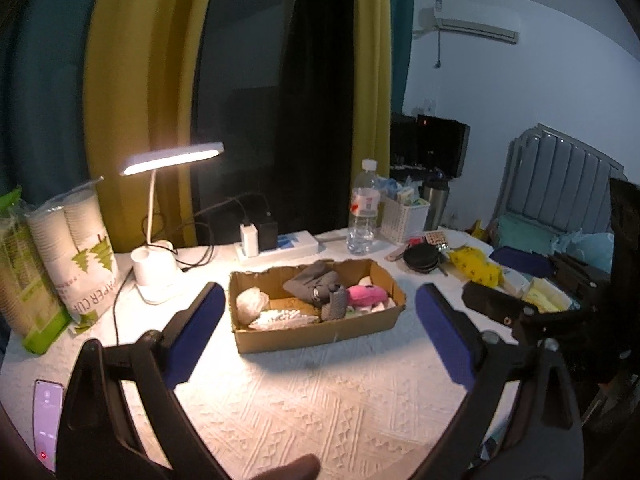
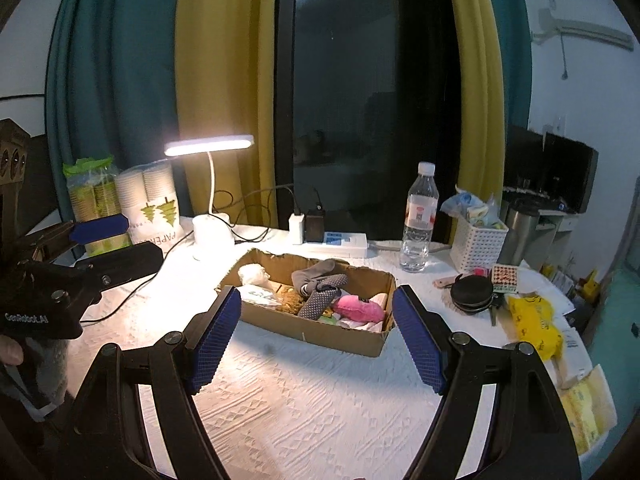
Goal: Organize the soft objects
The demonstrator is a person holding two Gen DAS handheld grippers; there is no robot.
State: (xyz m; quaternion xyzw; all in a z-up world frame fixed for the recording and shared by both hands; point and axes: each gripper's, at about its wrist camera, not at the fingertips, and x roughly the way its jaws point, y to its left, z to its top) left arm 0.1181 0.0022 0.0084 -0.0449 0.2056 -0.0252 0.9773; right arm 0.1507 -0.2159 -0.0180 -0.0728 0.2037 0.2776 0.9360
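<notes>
A shallow cardboard box (image 1: pixel 320 332) (image 2: pixel 308 332) sits on the white patterned tablecloth. It holds a pink plush toy (image 1: pixel 366 294) (image 2: pixel 358 308), grey socks (image 1: pixel 316 282) (image 2: pixel 320 296), a white crumpled soft item (image 1: pixel 251 302) (image 2: pixel 254 274) and white cloths. My left gripper (image 1: pixel 320 328) is open and empty, held above the cloth just in front of the box. My right gripper (image 2: pixel 316 334) is open and empty, also in front of the box. The left gripper also shows at the left of the right wrist view (image 2: pixel 100 240).
A lit desk lamp (image 1: pixel 158 272) (image 2: pixel 212 236), paper cup packs (image 1: pixel 80 248), a power strip (image 2: pixel 332 242), a water bottle (image 1: pixel 363 208) (image 2: pixel 418 220), a white basket (image 2: pixel 476 246), black round pouches (image 2: pixel 472 294), a yellow bag (image 2: pixel 534 320) and a phone (image 1: pixel 46 420) surround the box.
</notes>
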